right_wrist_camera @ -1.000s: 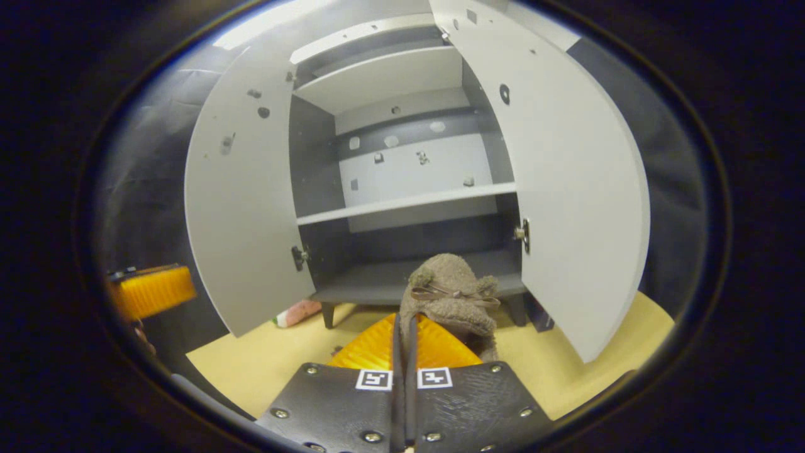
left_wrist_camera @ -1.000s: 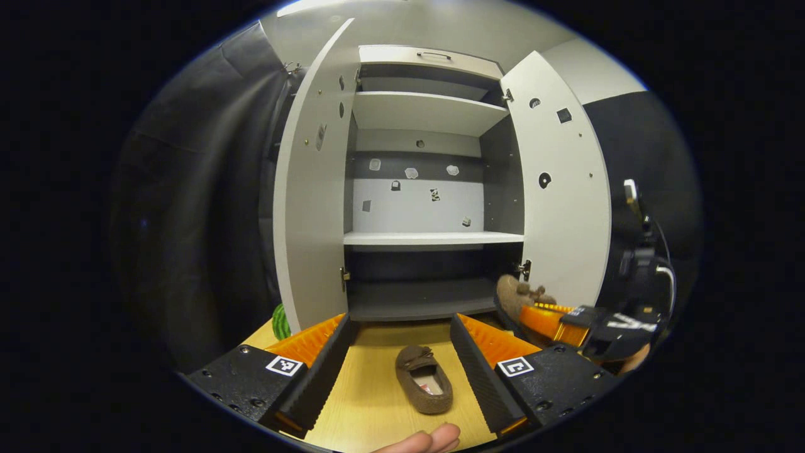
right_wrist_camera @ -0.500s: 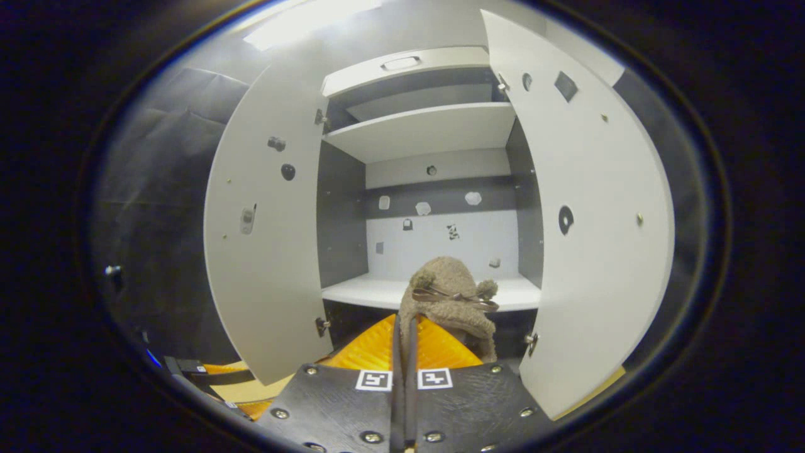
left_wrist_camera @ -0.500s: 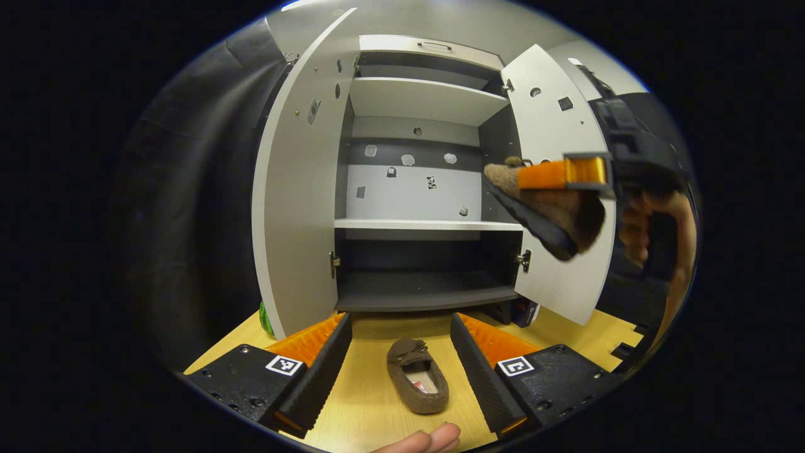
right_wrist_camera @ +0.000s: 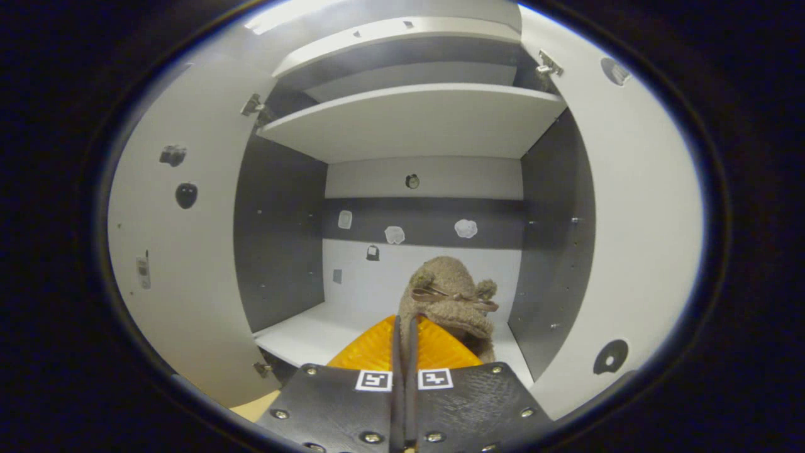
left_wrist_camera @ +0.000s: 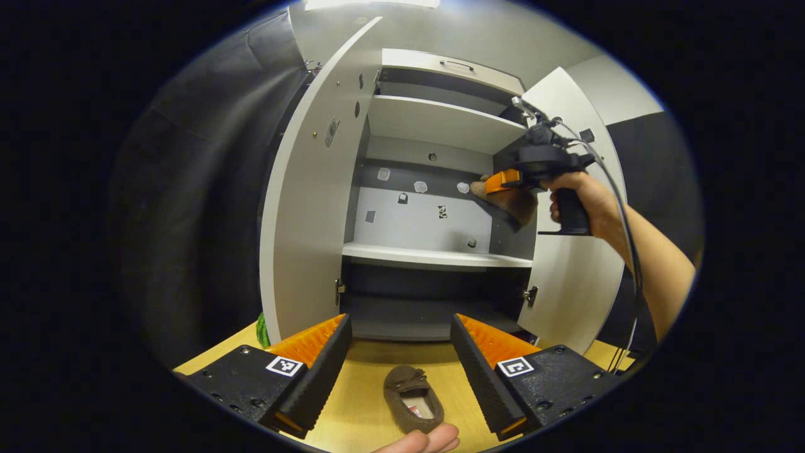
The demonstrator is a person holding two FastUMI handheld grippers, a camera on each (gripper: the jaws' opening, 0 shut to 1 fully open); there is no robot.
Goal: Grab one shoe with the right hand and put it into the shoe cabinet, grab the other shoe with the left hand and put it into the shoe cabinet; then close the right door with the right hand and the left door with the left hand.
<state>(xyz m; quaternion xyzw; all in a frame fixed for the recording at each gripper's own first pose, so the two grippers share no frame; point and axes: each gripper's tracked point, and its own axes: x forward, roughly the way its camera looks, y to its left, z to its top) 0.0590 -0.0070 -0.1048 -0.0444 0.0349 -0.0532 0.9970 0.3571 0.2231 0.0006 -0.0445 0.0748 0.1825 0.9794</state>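
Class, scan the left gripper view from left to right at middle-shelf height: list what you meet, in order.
Left door → cabinet back wall → held shoe → right gripper → hand on its handle.

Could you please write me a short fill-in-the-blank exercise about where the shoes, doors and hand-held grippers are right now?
1. The right hand-held gripper is shut on a brown ____.
2. The second shoe lies on the wooden ____.
3. The left hand-held gripper, above the second shoe, has its jaws ____.
4. The left door and right door of the shoe cabinet are both ____.

Missing words: shoe; floor; open; open
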